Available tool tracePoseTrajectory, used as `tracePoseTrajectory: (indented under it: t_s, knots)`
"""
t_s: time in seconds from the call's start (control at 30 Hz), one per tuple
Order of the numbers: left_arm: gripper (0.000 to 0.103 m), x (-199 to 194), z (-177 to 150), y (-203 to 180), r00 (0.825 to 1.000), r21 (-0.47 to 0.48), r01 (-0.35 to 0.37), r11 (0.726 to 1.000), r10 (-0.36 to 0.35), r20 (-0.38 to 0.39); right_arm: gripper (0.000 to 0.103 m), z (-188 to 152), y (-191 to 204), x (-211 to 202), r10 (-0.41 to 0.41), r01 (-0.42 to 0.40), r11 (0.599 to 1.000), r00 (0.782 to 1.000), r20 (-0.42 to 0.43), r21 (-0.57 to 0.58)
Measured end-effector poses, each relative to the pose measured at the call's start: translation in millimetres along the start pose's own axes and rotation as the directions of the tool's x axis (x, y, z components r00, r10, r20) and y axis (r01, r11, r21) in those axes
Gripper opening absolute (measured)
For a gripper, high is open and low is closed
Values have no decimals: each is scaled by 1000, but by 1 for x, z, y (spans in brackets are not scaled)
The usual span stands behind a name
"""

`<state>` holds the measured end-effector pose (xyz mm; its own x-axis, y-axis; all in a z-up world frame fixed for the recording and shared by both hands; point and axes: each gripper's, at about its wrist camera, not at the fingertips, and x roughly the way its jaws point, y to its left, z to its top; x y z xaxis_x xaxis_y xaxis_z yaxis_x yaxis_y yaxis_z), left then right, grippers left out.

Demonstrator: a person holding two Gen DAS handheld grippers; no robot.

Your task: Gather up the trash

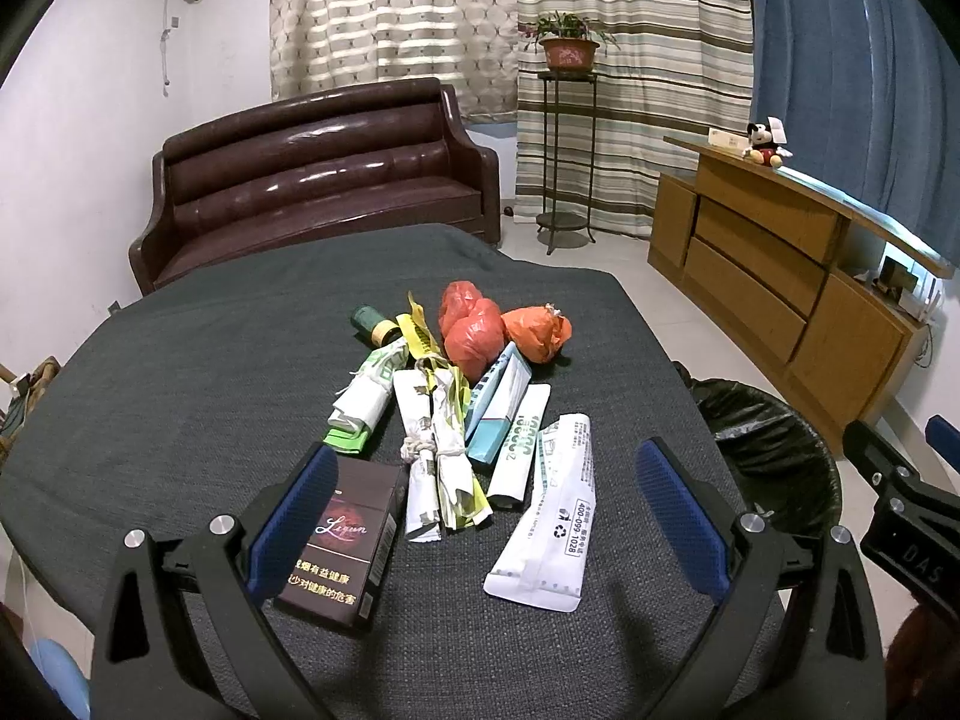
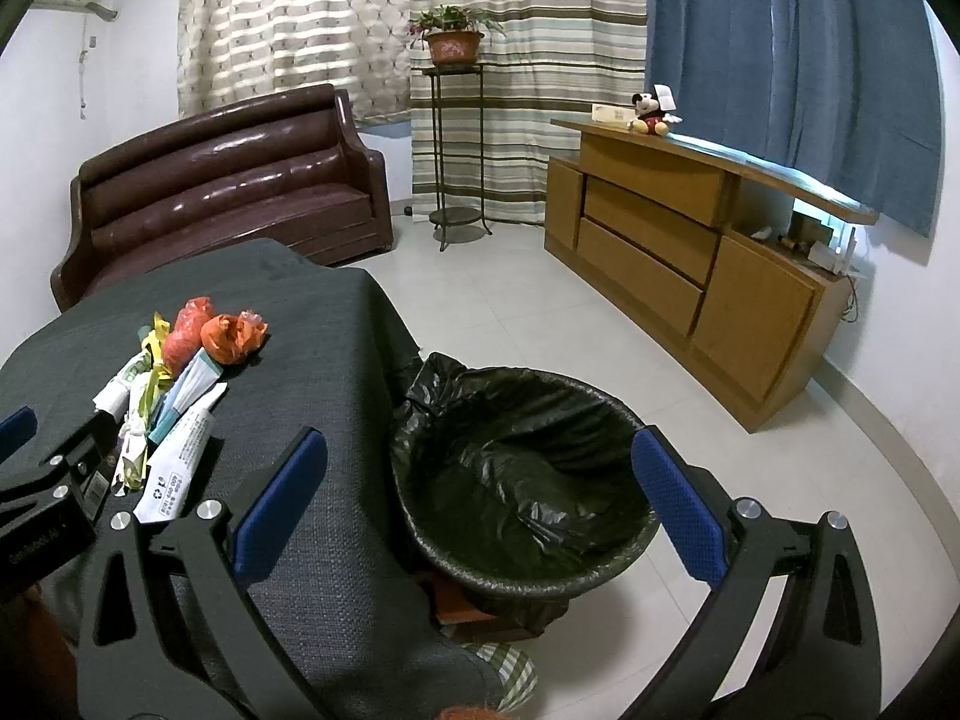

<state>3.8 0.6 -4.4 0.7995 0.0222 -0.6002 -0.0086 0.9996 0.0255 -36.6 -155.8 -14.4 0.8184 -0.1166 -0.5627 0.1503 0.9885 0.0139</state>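
Observation:
A pile of trash lies on the dark grey table [image 1: 180, 372]: a dark cigarette box [image 1: 342, 546], a white paper sachet [image 1: 549, 516], tied paper wrappers [image 1: 441, 450], a teal and white packet [image 1: 498, 408], two orange plastic bags [image 1: 480, 330] and a small green bottle [image 1: 375, 324]. My left gripper [image 1: 489, 510] is open above the near end of the pile, its left finger over the cigarette box. My right gripper [image 2: 480, 504] is open and empty, over the table edge and the bin [image 2: 522, 480] lined with a black bag. The pile also shows in the right wrist view [image 2: 174, 396].
The bin [image 1: 774, 450] stands on the floor by the table's right edge. A brown leather sofa [image 1: 318, 174] is behind the table. A wooden cabinet [image 2: 690, 264] runs along the right wall. A plant stand [image 2: 453, 150] is at the curtains.

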Motion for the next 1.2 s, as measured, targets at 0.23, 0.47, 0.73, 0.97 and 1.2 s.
tracePoseTrajectory:
  t_s: [0.23, 0.47, 0.73, 0.97, 1.2]
  knots:
    - [97, 4, 0, 1, 1000, 2, 0, 1000, 0, 0, 99, 6, -5, 0, 2, -2, 1000, 1000, -3, 1]
    - [97, -1, 0, -1, 1000, 1, -2, 1000, 2, 0, 99, -1, 2, 2, 1, -1, 1000, 1000, 2, 2]
    - [97, 0, 0, 2, 1000, -1, -4, 1000, 4, -1, 99, 1, -1, 0, 2, -2, 1000, 1000, -1, 3]
    - [97, 0, 0, 2, 1000, -1, -5, 1000, 5, -1, 99, 1, -1, 1, 2, -2, 1000, 1000, -2, 3]
    - [97, 1, 0, 2, 1000, 0, -6, 1000, 6, -1, 99, 1, -1, 1, 3, -2, 1000, 1000, -4, 5]
